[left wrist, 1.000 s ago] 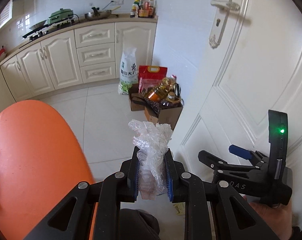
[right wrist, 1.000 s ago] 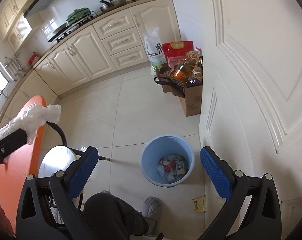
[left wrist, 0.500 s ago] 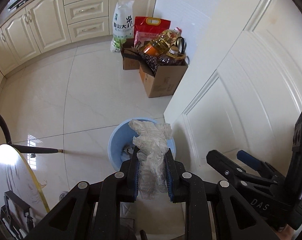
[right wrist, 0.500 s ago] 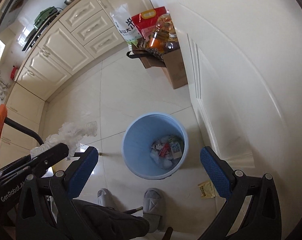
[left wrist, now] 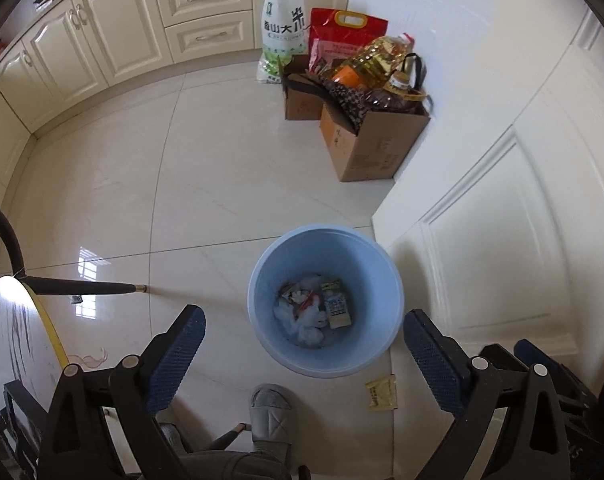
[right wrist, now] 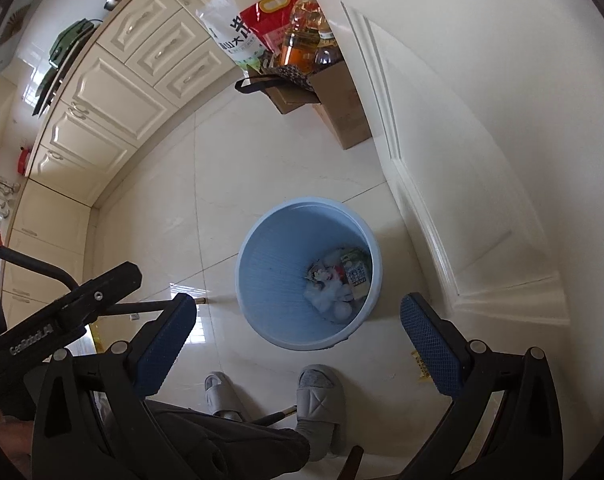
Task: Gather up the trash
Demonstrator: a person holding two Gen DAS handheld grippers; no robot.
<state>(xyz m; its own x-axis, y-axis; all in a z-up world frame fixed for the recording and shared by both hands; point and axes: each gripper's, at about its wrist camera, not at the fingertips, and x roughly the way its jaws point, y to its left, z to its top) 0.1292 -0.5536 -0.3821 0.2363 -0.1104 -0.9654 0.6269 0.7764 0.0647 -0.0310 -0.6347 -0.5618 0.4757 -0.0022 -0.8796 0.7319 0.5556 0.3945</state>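
At the bottom of the left wrist view the left tool (left wrist: pixel 303 354) stands with its blue-padded jaws wide apart, having just swung open, and nothing lies between them. In the right wrist view the right tool (right wrist: pixel 298 330) is spread just as wide and equally empty, with the black body of the left tool reaching in at its lower left. Low in that frame a person's grey felt slippers (right wrist: pixel 319 394) stand on the glossy cream floor tiles (left wrist: pixel 206 184). Just beyond the toes, in the middle of both frames, sits the round pale-blue plastic bin (left wrist: pixel 262 280), close beside the white panelled door (left wrist: pixel 501 208). The trash (left wrist: pixel 313 310) lies at the bottom of it: crumpled white wrapping, a small printed carton and bits of red. A flat yellow sachet (left wrist: pixel 381 392) lies on the floor just outside the bin, to its lower right. Further up, against the door's edge, a brown cardboard box (left wrist: pixel 369 144) holds oil bottles, with a white rice sack (left wrist: pixel 282 28) and a red bag (left wrist: pixel 343 34) behind. Cream kitchen cabinets (left wrist: pixel 114 36) fill the upper left.
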